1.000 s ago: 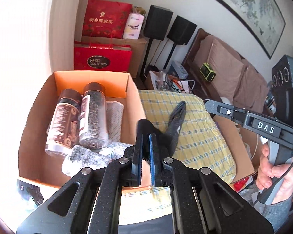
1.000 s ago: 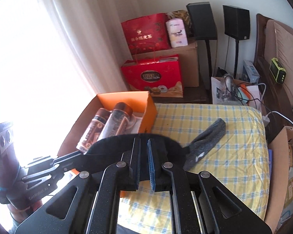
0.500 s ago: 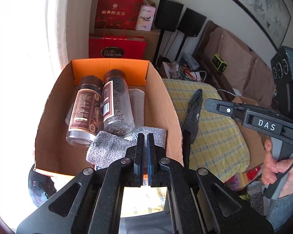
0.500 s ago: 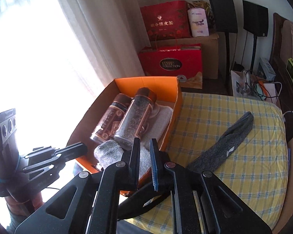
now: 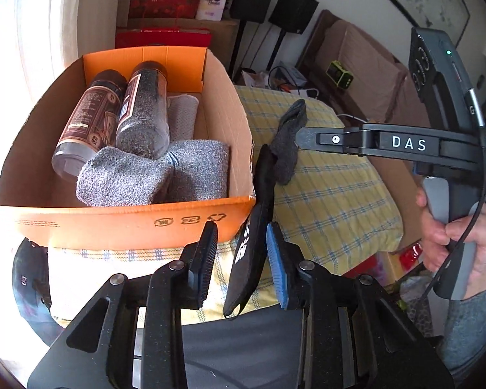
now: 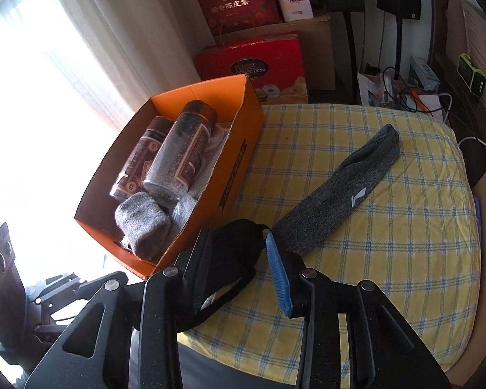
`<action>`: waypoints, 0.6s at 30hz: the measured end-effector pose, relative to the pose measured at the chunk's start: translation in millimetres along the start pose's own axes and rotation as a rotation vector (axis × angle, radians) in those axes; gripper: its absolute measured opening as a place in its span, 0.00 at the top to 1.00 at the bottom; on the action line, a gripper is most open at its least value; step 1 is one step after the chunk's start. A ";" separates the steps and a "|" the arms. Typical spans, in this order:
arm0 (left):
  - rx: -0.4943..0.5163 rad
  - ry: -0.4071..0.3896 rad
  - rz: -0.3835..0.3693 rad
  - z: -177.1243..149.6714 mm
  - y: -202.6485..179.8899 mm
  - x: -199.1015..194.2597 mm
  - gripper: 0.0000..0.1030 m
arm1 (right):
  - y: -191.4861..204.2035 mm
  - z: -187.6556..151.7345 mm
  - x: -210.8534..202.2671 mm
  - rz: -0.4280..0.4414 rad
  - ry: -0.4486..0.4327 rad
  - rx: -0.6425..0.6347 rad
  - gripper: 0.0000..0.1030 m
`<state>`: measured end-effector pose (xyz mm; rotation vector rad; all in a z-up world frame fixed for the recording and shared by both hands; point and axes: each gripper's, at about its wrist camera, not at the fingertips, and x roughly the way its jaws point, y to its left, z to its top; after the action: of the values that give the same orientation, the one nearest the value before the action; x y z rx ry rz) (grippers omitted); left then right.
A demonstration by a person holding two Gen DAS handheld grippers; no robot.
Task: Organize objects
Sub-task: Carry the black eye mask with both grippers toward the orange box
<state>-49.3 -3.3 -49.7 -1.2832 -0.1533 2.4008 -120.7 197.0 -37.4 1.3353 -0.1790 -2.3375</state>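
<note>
Left wrist view: left tool (image 5: 242, 253), fingers spread, a black sock (image 5: 252, 253) hanging loose between them and gripped by neither; it lies just outside the near right corner of the orange cardboard box (image 5: 129, 227), on the yellow-checked bed (image 5: 333, 194). Contents of box, counted: two brown-capped jars (image 5: 113, 113) lying side by side, two rolled light-grey socks (image 5: 152, 175) in front of them, one pale cloth (image 5: 183, 116) underneath. One dark-grey sock (image 5: 288, 149) on the bed beyond. Right tool (image 5: 307, 136) reaches in from the right, held by one hand (image 5: 453, 240); its finger gap cannot be told here. Right wrist view: right tool (image 6: 236, 259), fingers spread wide, the black sock (image 6: 233, 259) lying slack beside the left finger, unpinched; dark-grey sock (image 6: 340, 194) stretched flat, logo up, well outside the box (image 6: 236, 168). Step judged in hand: pairing or folding the loose socks. Next move likely calls for pinching the black sock and lifting it over the box wall, the dark-grey one after.
</note>
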 end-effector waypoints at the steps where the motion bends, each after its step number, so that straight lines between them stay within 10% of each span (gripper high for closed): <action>1: 0.007 -0.004 0.004 -3.5 -2.6 0.5 0.72 | 2.6 -4.4 1.1 0.017 0.005 0.002 0.58; 15: 0.048 0.110 -0.116 -37.9 -37.9 36.8 0.72 | 9.1 -51.7 25.1 0.129 0.099 0.054 0.50; 18: 0.001 0.123 -0.136 -38.0 -25.2 37.8 0.58 | -4.1 -57.9 28.7 0.110 0.113 0.077 0.75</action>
<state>-29.1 31.4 -93.4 -1.3700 -0.1975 2.2017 -85.6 194.1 -91.7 1.4522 -0.3025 -2.1782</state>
